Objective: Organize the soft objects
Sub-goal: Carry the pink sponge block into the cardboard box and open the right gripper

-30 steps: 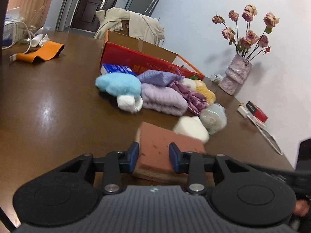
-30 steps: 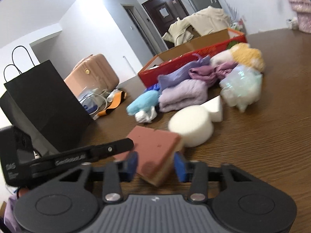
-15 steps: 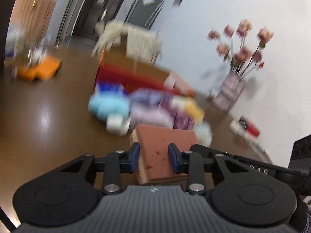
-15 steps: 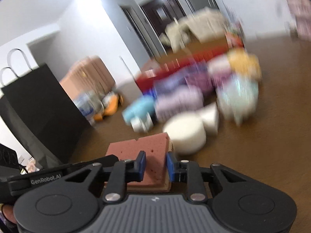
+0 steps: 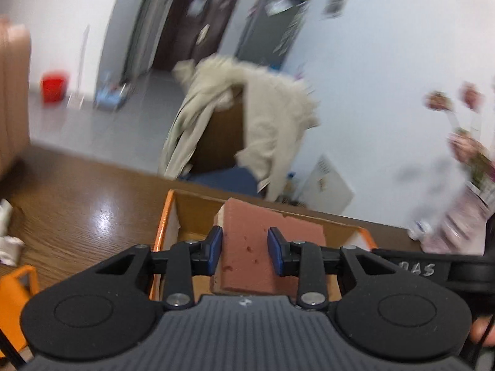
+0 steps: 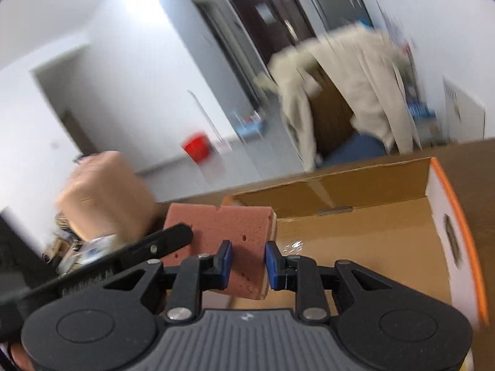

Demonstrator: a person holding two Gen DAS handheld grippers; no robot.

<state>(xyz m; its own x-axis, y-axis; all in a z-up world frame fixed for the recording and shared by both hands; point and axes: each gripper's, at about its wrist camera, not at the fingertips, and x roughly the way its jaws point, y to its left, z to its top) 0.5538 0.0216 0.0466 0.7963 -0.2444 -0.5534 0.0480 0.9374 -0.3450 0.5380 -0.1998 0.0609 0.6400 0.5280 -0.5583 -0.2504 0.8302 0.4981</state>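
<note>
Both grippers carry one pink sponge block [image 5: 272,247] over the open cardboard box [image 6: 355,232]. Two-gripper hold reads as a way to keep a soft, wide slab level and stop it sagging or twisting in transit.

Left gripper [image 5: 245,250]: blue pads pressed against the block's near end, clenched on it. Right gripper [image 6: 245,261]: jaws have just been closing, and the block sits between them, pads now squeezing its near right corner; grasping the sponge. In the right wrist view the left gripper's finger [image 6: 161,241] crosses in from the left, so the two tools sit side by side on the same near edge.

Position of the block: in the air, above the near left part of the box interior, not yet resting on the box floor as far as can be judged. Box has an orange rim [image 5: 162,225] and stands on the brown wooden surface [image 5: 92,204].

Pose: both grippers angled downward and forward, toward the far side of the surface. Background blurred. A fingertip [image 5: 482,334] of the person shows at the lower right of the left wrist view.

Judgement: step in hand is delivery into the box; release still pending.
</note>
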